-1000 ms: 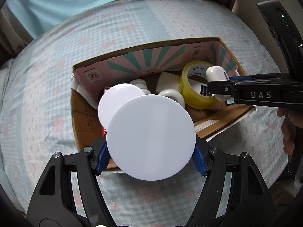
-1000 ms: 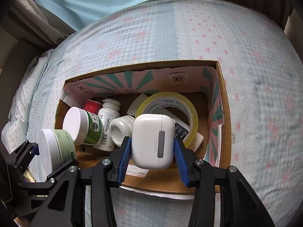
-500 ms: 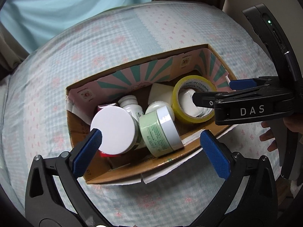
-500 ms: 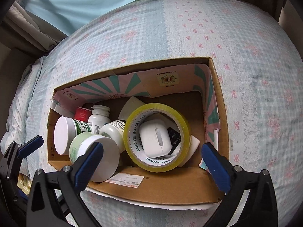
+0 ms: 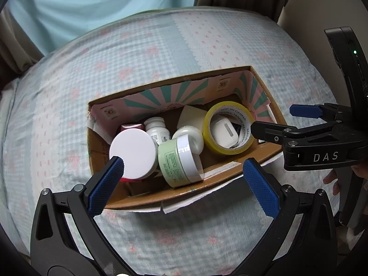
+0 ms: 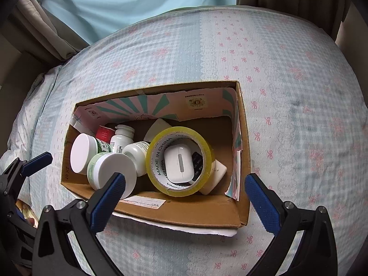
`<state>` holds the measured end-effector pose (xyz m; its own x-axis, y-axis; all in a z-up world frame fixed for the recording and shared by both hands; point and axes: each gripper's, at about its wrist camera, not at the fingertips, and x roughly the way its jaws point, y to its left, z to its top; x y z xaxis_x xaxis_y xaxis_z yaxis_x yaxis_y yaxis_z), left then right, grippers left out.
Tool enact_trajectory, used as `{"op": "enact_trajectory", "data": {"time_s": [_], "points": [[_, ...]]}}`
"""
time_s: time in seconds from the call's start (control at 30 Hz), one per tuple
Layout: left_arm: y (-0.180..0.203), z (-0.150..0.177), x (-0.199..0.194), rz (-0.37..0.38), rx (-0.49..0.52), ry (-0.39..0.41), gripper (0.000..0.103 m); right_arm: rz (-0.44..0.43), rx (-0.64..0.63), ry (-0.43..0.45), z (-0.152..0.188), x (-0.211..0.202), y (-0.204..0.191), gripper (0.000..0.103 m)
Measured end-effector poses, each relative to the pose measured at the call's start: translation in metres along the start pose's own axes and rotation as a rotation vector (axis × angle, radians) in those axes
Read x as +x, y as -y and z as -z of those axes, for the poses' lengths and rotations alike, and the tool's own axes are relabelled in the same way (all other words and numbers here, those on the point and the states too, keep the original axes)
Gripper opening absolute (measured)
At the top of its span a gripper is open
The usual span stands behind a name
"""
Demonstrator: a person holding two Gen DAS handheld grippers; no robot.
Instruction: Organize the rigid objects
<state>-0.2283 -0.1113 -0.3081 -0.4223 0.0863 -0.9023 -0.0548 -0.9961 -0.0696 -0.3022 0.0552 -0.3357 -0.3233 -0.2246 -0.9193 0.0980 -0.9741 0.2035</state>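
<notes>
An open cardboard box point(image 5: 264, 154) point(image 6: 243, 151) stands on the bed. Inside lie a pale green jar with a white lid point(image 5: 177, 163) point(image 6: 110, 168), a second white-lidded jar point(image 5: 132, 153) point(image 6: 82, 153), white bottles point(image 5: 158, 131) point(image 6: 122, 138), and a yellow tape roll point(image 5: 230, 128) point(image 6: 179, 163) with a white earbud case point(image 5: 224, 132) point(image 6: 179, 164) lying inside its ring. My left gripper point(image 5: 184, 188) is open and empty above the box's near edge. My right gripper point(image 6: 184, 200) is open and empty above the near edge too; it also shows in the left wrist view point(image 5: 285, 122).
The bed point(image 5: 184, 46) point(image 6: 299, 80) is covered in a light blue checked sheet with pink bows. Curtains point(image 6: 128, 2) hang behind it. A red item point(image 6: 104, 133) and a white wedge-shaped object point(image 6: 158, 126) lie at the box's back.
Both grippers opened: the green jar dropped from the left one into the box, the earbud case from the right one into the tape roll. Both grippers then pulled back and up.
</notes>
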Motion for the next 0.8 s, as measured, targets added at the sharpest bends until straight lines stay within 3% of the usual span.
{"op": "enact_trajectory", "data": {"time_s": [0.13,0.27,0.57,0.8], "points": [[0.009,-0.007,-0.03,-0.01,-0.026,0.017,0.103,-0.005,-0.005,0.018,0.0,-0.031,0.004,0.103],[0.014,-0.022,-0.085,-0.008,-0.085,0.06,0.103,0.032,-0.012,0.058,-0.003,-0.086,0.005,0.103],[0.029,-0.05,-0.255,-0.043,-0.217,0.294,0.103,0.17,-0.062,0.27,-0.007,-0.267,-0.003,0.103],[0.056,-0.04,-0.314,-0.07,-0.185,0.424,0.103,0.212,-0.024,0.429,0.011,-0.358,-0.004,0.103]]}}
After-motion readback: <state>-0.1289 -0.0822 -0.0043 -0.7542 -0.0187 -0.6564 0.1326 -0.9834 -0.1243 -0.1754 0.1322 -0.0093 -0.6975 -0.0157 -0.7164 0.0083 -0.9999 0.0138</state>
